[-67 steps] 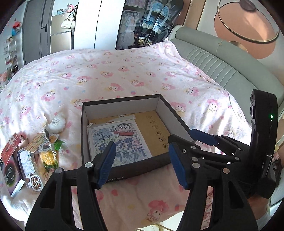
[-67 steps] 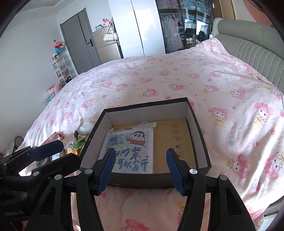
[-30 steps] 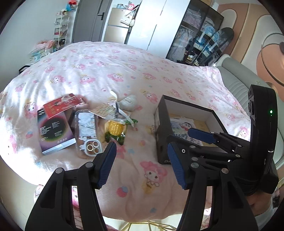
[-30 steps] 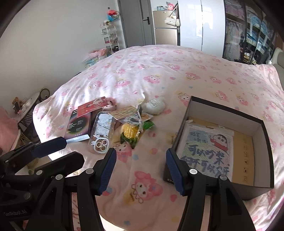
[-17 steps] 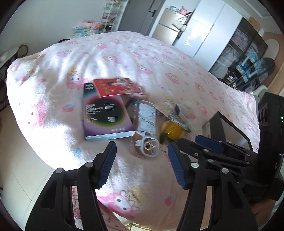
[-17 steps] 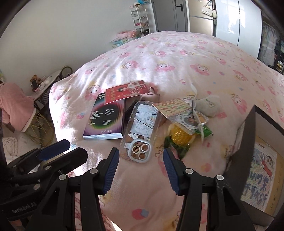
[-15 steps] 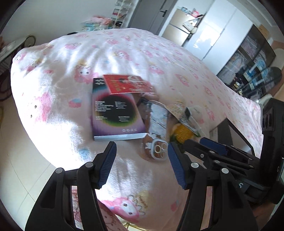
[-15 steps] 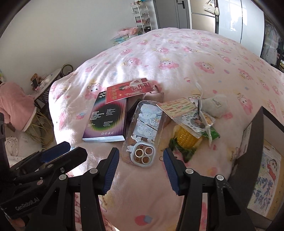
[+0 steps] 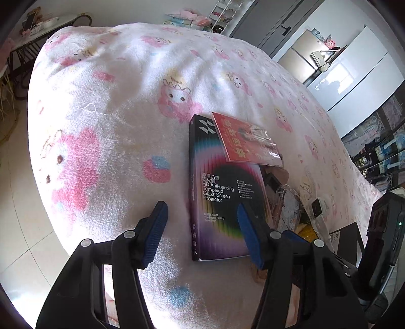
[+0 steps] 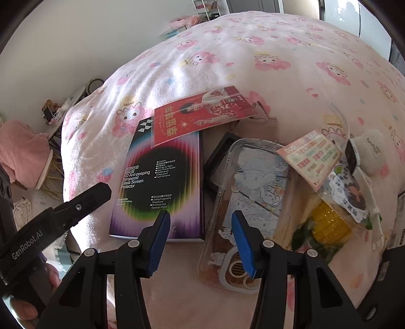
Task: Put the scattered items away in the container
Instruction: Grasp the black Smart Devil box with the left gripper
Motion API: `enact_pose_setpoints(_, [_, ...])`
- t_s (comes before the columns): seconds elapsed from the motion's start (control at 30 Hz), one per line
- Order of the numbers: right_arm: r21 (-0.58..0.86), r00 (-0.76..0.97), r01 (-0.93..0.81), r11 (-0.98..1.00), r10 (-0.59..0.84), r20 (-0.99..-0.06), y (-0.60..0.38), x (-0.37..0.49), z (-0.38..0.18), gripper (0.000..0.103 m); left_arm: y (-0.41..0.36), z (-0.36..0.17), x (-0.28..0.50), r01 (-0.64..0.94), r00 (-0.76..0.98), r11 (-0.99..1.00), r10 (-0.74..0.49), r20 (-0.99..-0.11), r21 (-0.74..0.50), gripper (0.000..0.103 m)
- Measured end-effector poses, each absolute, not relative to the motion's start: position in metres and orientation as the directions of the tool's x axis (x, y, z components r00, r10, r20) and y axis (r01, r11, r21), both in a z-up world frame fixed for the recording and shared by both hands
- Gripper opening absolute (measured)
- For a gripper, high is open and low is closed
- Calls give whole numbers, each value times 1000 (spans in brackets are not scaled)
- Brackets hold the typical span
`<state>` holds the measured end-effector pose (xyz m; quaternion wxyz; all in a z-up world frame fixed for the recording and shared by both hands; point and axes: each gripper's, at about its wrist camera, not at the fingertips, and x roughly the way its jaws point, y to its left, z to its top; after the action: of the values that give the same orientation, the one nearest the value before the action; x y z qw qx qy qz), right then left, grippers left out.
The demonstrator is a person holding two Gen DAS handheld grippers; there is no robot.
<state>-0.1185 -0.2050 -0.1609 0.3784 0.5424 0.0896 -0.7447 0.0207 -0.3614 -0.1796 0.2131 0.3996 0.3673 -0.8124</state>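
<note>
Pink cartoon-print bedspread point(image 9: 121, 106): a flat black screen-protector box point(image 9: 217, 192) with a rainbow halo is laid near its edge, overlapped at the top by a red card point(image 9: 243, 138). Left gripper point(image 9: 201, 231) and right gripper point(image 10: 200, 240) are held spread, empty, both lately narrowing.

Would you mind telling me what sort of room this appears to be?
Most likely a bedroom: a bed under a pink cartoon-print blanket, tall white wardrobes behind it, and a shelf rack by the grey door.
</note>
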Motion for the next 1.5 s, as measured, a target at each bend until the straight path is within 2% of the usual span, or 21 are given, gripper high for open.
enact_pose_setpoints(0.13, [316,-84,659,-682,-485,-871,-214,-122,-171,47,-358,-191,11,621,-592,-630,13,-806,-467,57])
enact_pose_setpoints(0.2, [347,-45,668,-658,-501,-864,-216,-119,-171,41,-357,-192,8,603,-591,-630,58,-805,-489,56])
enact_pose_setpoints(0.4, [400,-31,651,-646,-549,-835,-195,-108,-163,39,-338,-173,17,579,-576,-680,49,-816,-450,52])
enact_pose_setpoints(0.6, [364,-64,685,-631,-550,-833,-152,-77,-137,39,-296,-161,32,538,-533,-739,74,-843,-405,53])
enact_pose_setpoints(0.83, [340,-101,649,-681,-519,-849,-84,-39,-142,38,-227,-163,46,434,-458,-833,123,-880,-342,52])
enact_pose_setpoints(0.93, [312,-138,626,-715,-495,-858,-52,-27,-143,38,-201,-167,44,376,-440,-855,174,-881,-356,52])
enact_pose_setpoints(1.17, [354,-121,505,-787,-471,-874,7,-26,-165,38,-168,-173,26,272,-389,-859,315,-866,-435,52])
enact_pose_setpoints(1.3, [385,-151,462,-799,-498,-854,26,-33,-161,38,-171,-169,19,308,-409,-877,228,-883,-369,52])
enact_pose_setpoints(1.5, [402,-106,465,-789,-501,-859,12,-54,-177,38,-173,-191,8,336,-368,-866,240,-898,-369,52])
